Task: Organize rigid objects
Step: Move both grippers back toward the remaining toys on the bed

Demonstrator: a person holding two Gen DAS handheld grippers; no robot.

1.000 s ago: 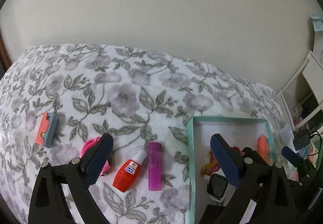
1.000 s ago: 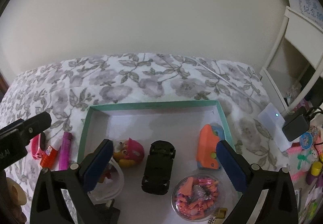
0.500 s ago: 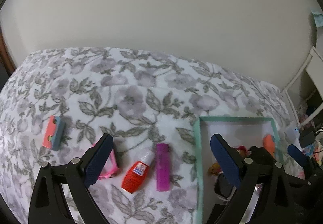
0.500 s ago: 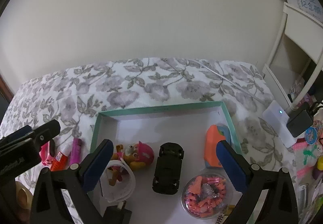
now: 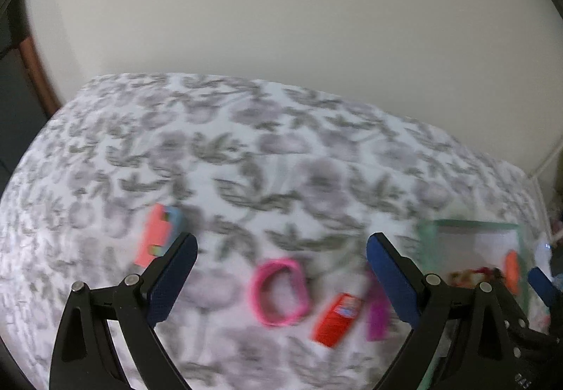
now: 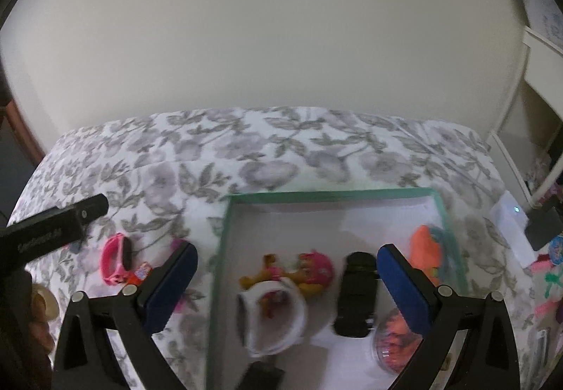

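My left gripper (image 5: 279, 279) hangs wide open above the pink band (image 5: 280, 291); my right gripper (image 6: 285, 282) gapes empty over the tray (image 6: 330, 195).

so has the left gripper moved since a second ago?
Yes. The left gripper swung left: the green-rimmed box slid toward the view's right edge.

We are seeing a pink watch (image 5: 280, 287) lying flat on the floral cloth, red bottle (image 5: 336, 319) and purple lighter (image 5: 377, 314) just beside it, green-rimmed box (image 6: 355, 193) holding a black toy car (image 6: 356, 295), white watch (image 6: 272, 315), orange toy (image 6: 425, 247).
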